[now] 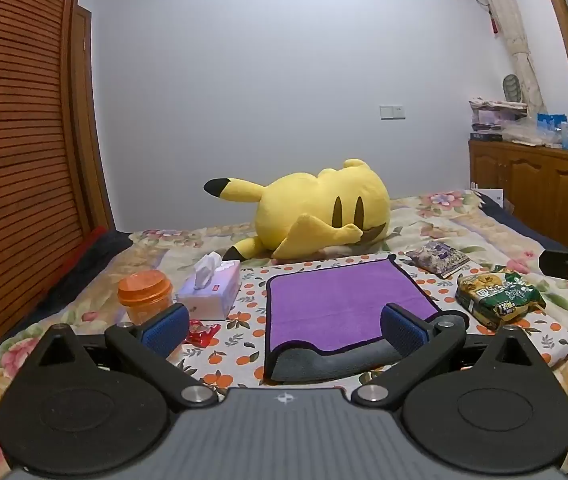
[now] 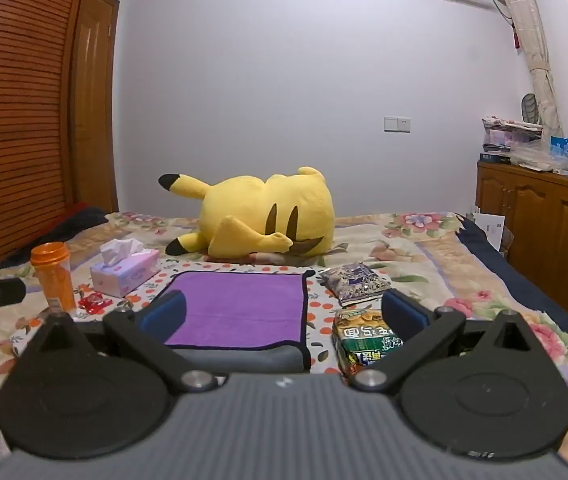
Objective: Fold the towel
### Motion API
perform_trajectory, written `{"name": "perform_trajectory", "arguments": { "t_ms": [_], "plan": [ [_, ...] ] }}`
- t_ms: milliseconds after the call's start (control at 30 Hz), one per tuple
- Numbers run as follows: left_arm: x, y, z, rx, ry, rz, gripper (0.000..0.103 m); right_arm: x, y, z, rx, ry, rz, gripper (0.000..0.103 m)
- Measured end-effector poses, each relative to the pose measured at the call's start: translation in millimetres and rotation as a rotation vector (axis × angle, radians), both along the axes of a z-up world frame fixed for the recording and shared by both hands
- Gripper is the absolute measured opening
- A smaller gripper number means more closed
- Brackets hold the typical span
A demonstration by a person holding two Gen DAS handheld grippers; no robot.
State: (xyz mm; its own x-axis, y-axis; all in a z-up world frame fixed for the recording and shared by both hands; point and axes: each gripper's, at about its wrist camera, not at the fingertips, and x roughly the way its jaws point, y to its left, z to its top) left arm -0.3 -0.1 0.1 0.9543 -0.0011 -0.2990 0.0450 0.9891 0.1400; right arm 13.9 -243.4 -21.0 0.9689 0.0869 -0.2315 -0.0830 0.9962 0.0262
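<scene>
Across the bed [image 1: 424, 224] in front of you lies a floral cover, and on it a smaller cloth printed with oranges [image 1: 244, 320]. Against the far side of that cloth a yellow plush toy [image 1: 316, 208] lies on its side. Your purple towel [image 1: 344, 304] is spread flat in the middle of the orange-print cloth, its near edge turned up so the grey underside [image 1: 324, 364] shows as a strip. To its left you have a tissue box [image 1: 210, 292], an orange-lidded jar [image 1: 146, 294] and a small red wrapper [image 1: 202, 332]; to its right a green snack packet [image 1: 498, 296] and, farther back, a purple packet [image 1: 438, 258].

Your left tongs [image 1: 284, 328] hang wide open over the towel's near left part, blue pads well apart and holding nothing. Your right tongs [image 2: 283, 312] are likewise spread wide and empty, one pad over the towel's left part, the other over the green packet [image 2: 364, 340].
</scene>
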Motion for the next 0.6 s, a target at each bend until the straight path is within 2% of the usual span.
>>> {"name": "perform_trajectory", "arguments": {
  "t_ms": [600],
  "plan": [
    [1.0, 2.8, -0.6, -0.008, 0.003, 0.002, 0.103, 0.0, 1.3, -0.6, -0.001, 0.0, 0.002, 0.103]
  ]
}}
